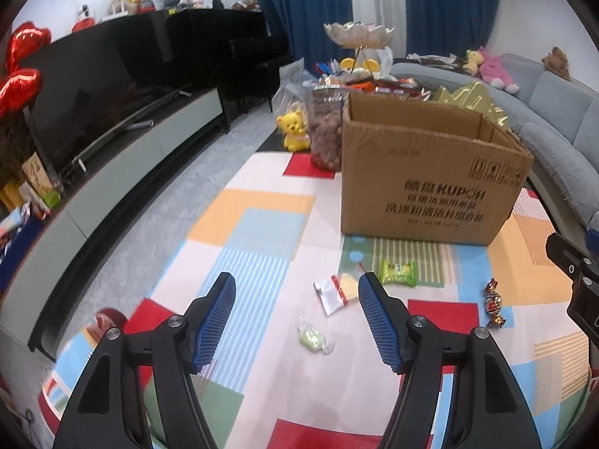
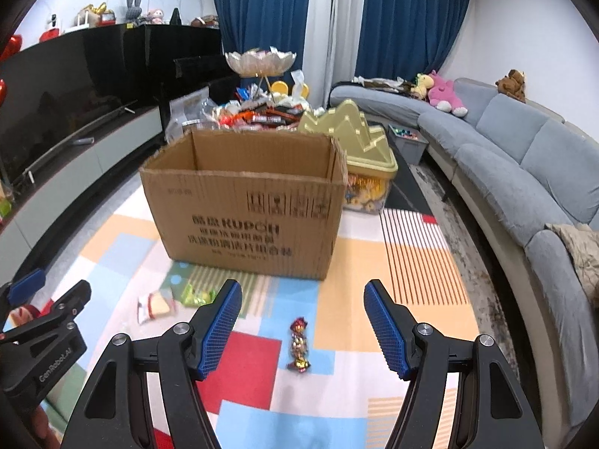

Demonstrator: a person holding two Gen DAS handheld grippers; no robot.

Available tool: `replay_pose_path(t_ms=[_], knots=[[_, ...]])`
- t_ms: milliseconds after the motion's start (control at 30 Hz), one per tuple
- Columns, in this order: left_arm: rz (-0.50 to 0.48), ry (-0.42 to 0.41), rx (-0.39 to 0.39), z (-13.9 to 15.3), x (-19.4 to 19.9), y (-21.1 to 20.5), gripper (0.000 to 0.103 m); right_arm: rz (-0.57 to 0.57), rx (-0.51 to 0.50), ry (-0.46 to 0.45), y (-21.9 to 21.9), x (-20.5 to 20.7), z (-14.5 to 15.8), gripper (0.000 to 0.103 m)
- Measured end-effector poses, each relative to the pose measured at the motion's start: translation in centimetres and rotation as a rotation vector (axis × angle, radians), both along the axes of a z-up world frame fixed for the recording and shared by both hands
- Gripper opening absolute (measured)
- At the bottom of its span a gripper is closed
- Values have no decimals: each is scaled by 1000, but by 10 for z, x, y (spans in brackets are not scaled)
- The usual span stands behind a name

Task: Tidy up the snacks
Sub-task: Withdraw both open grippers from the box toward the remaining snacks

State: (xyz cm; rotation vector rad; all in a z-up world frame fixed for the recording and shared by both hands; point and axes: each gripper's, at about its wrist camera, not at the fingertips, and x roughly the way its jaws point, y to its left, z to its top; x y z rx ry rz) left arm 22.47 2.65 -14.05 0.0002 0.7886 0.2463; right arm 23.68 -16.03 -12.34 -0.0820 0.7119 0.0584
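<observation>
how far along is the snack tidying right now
Barely started, by the look of it. The cardboard box stands open, its contents hidden. Left gripper and right gripper are both open and empty. Left on the mat: pale green candy, white packet, green packet, dark foil candy.

Home living room: grey sofa (image 2: 498, 157) right, television (image 1: 93, 86) on a low cabinet left, blue curtains (image 2: 262, 7) far.

4 loose snacks (image 1: 397, 272) on rug, 1 cardboard box (image 1: 430, 176), 1 nut jar (image 1: 326, 131).
</observation>
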Motion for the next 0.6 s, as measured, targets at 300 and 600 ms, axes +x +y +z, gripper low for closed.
replay_pose_path(t_ms=[300, 600], knots=[[44, 39, -23, -31, 0, 4, 71, -15, 0, 17, 0, 0, -31, 69], [80, 81, -46, -56, 6, 4, 71, -29, -9, 37, -1, 4, -56, 69]])
